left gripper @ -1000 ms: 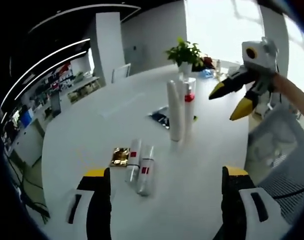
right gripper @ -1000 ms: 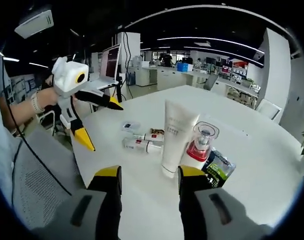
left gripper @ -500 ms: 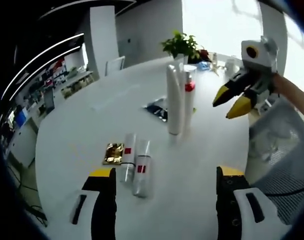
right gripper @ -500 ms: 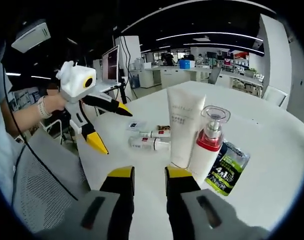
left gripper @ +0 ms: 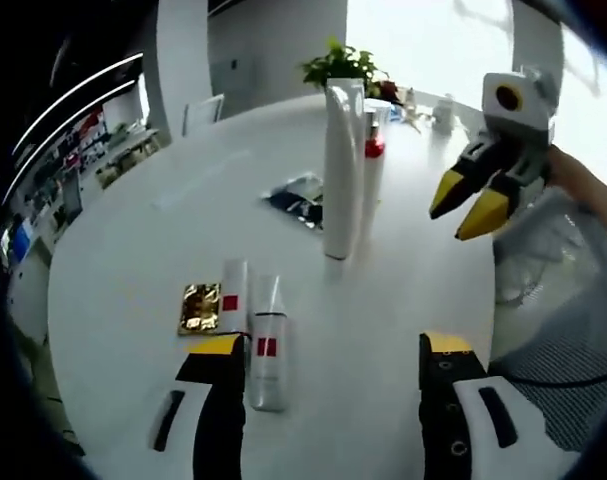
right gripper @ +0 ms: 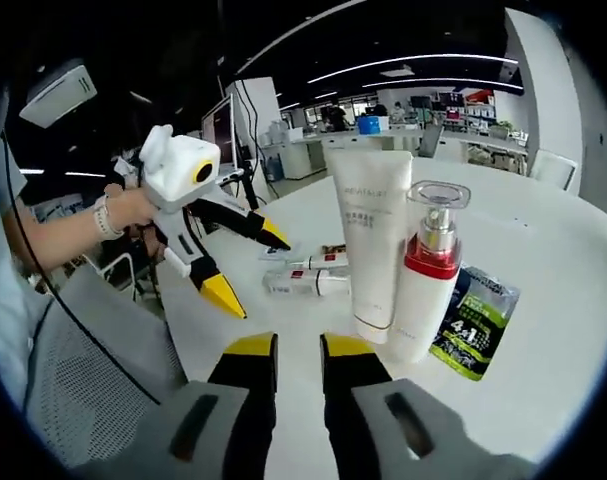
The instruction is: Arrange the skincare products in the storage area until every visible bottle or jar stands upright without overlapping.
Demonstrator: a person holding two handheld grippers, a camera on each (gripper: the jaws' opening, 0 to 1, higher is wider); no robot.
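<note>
A tall white tube (left gripper: 341,170) (right gripper: 371,240) stands upright on the round white table (left gripper: 153,230), with a clear pump bottle with a red collar (left gripper: 374,140) (right gripper: 428,270) upright against it. Two small white tubes with red labels (left gripper: 266,340) (right gripper: 303,283) lie flat side by side, next to a gold sachet (left gripper: 198,307). My left gripper (left gripper: 330,345) (right gripper: 251,265) is open, low over the table, its left jaw beside the lying tubes. My right gripper (right gripper: 298,345) (left gripper: 461,212) hovers empty near the standing pair, jaws drawn close with only a slit between them.
A dark green sachet (right gripper: 478,320) (left gripper: 293,200) lies flat by the pump bottle. A potted plant (left gripper: 338,65) stands at the table's far side. A mesh chair (left gripper: 553,330) (right gripper: 83,370) sits at the table's edge. A person's hand (right gripper: 123,210) holds the left gripper.
My right gripper's jaws have drawn together and it has come closer to the standing tube and pump bottle. My left gripper has moved lower and closer to the lying tubes.
</note>
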